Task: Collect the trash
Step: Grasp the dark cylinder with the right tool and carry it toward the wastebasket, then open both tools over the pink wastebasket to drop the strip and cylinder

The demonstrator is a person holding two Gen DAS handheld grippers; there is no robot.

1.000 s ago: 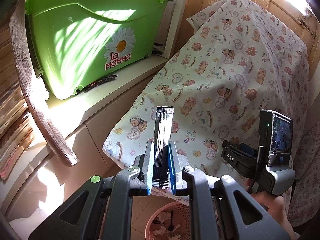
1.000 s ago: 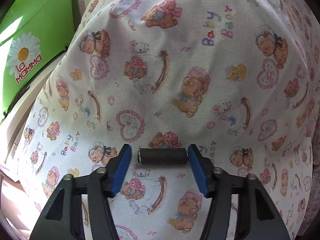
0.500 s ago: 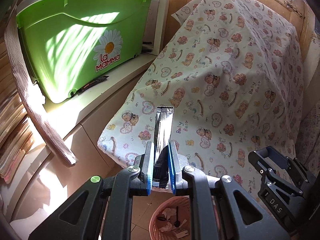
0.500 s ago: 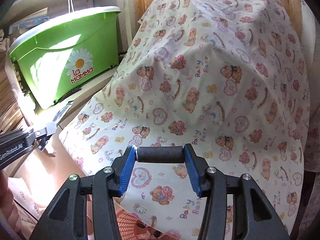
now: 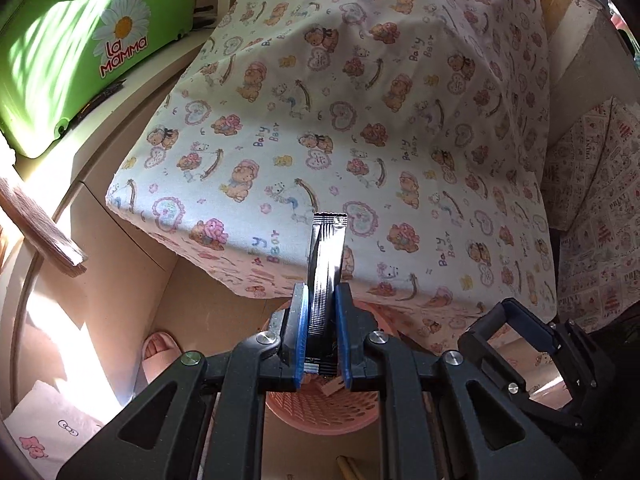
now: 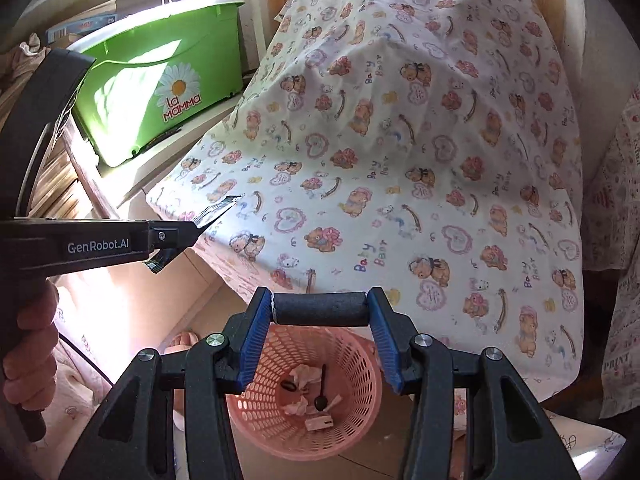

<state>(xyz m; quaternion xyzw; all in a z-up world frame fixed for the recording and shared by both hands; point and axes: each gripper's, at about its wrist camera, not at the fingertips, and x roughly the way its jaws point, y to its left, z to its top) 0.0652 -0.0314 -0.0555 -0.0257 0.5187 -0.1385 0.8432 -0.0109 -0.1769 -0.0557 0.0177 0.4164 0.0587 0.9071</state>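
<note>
Two grippers above pink basket (image 6: pixel 352 436) — left gripper (image 5: pixel 322 312) pinching black sachet (image 5: pixel 327 252), right gripper (image 6: pixel 320 312) clamping dark cylinder (image 6: pixel 320 309)

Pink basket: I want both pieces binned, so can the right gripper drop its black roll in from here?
Probably yes: the right gripper, shut on the black roll, hangs above the open pink basket with nothing between.

Hard sunlight falls from the upper left, striping the green tub (image 5: pixel 76 52) and bleaching the cloth (image 6: pixel 360 128) ahead of each claw almost white (its print washes out there). Below the cloth's hem, shade deepens. Both views are sharp at centre, bowed and vignetted black toward the corners.
</note>
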